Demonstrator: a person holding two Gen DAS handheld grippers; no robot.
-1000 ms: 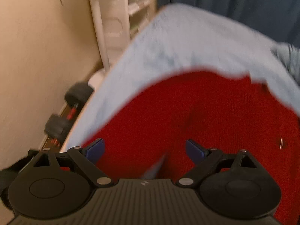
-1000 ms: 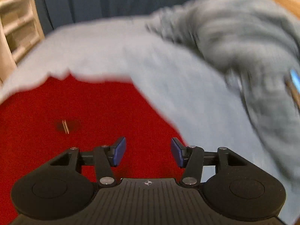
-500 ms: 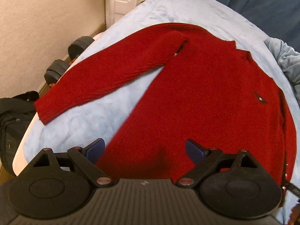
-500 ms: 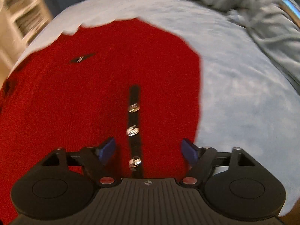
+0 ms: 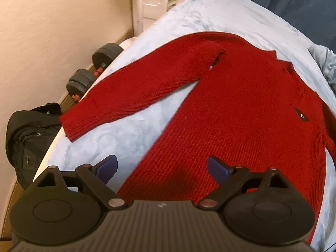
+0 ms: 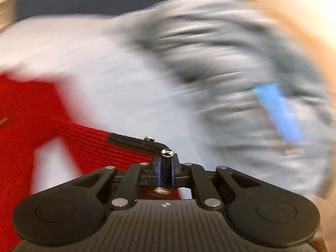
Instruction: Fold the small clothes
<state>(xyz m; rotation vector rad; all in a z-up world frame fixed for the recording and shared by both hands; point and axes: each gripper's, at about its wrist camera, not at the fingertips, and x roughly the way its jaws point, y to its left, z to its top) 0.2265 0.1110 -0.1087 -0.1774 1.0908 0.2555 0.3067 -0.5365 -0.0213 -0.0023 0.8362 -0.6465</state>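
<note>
Left wrist view: red knitted sweater (image 5: pixel 241 109) lies flat on the pale blue blanket (image 5: pixel 220 14), one sleeve stretched toward the dumbbells (image 5: pixel 94 67).
Left gripper (image 5: pixel 162 168): jaws spread wide above the sweater's hem, holding nothing.
Right wrist view: blurred.
Right gripper (image 6: pixel 165 169): jaws closing, pinching the sweater's black snap-studded cuff strip (image 6: pixel 134 142).

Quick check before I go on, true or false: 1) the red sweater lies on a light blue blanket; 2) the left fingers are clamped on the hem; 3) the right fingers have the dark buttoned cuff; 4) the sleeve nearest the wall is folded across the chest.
1) True: the red sweater lies on the light blue blanket.
2) False: the left gripper is open, holding nothing.
3) True: the right gripper is closing on the dark buttoned cuff.
4) False: that sleeve lies stretched outward.
</note>
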